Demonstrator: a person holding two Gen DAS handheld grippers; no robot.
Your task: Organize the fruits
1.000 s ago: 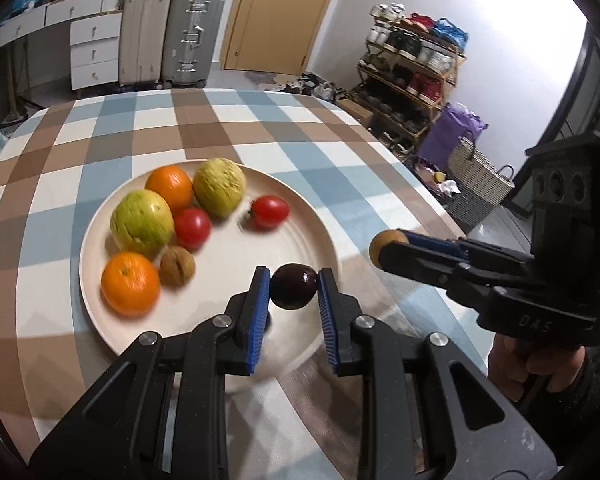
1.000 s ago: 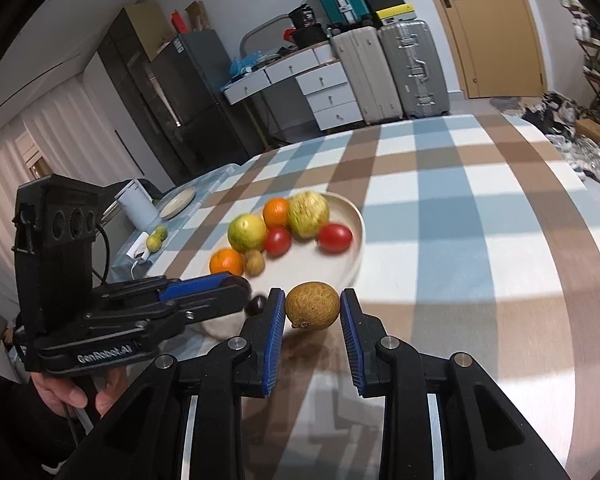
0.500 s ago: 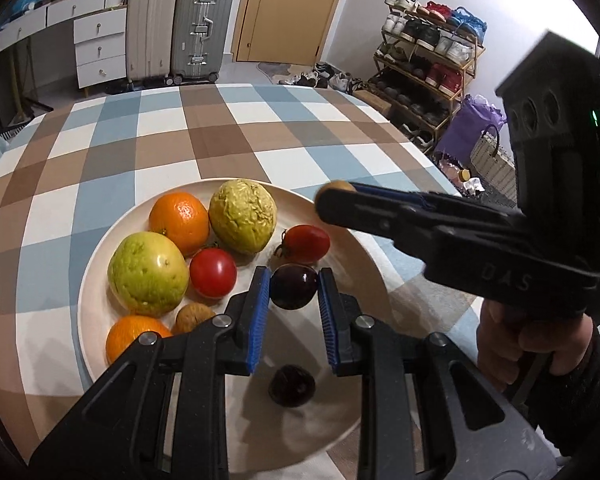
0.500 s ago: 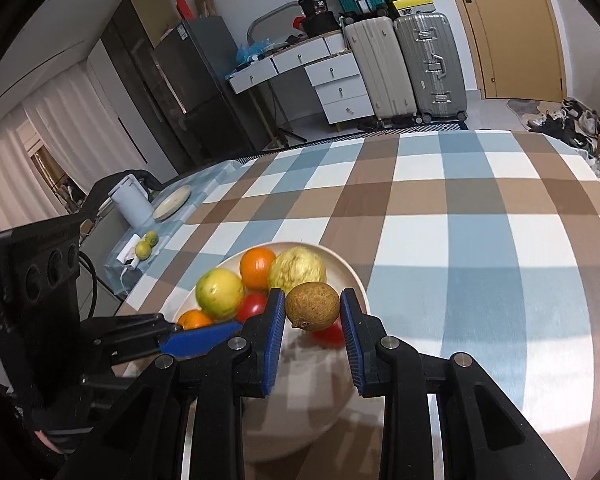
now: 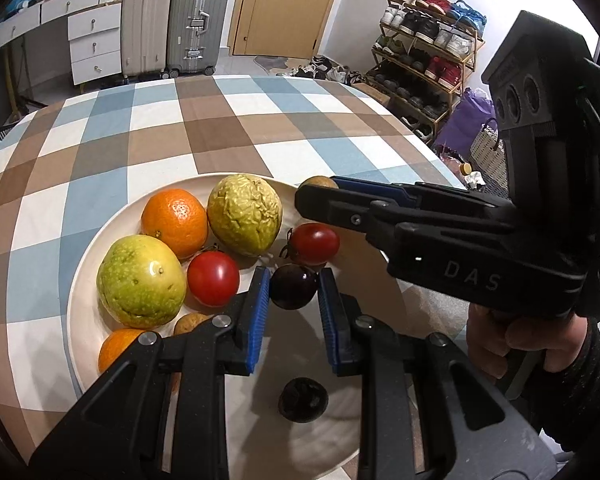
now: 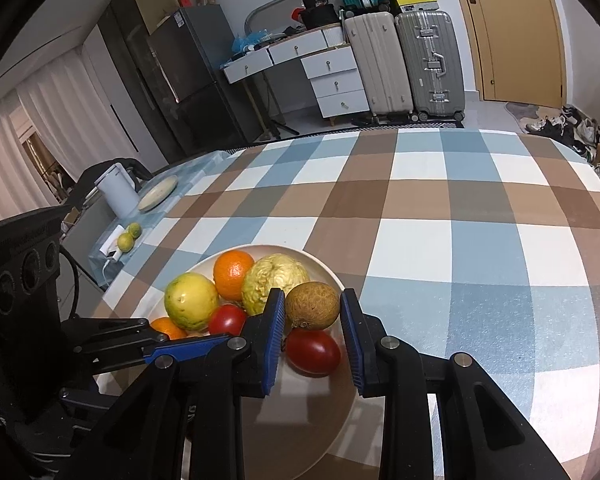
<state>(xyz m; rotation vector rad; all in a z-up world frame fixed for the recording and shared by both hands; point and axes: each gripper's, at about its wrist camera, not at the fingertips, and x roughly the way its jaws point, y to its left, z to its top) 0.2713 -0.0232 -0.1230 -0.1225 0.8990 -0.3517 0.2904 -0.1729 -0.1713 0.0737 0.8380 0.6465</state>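
left claw (image 5: 293,294): clamped on dark plum (image 5: 293,286) over plate (image 5: 80,280) | right claw (image 6: 312,314): clamped on brown fruit (image 6: 313,305) above red tomato (image 6: 312,350)

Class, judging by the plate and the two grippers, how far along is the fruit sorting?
Nearly done. Already on the cream round plate: two oranges, a green-yellow fruit, a wrinkled yellow fruit, two red tomatoes, a small brown fruit, a dark round fruit. In hand: the left gripper holds a dark purple fruit, the right gripper a brown rough-skinned fruit, both over the plate. Left: releasing them.
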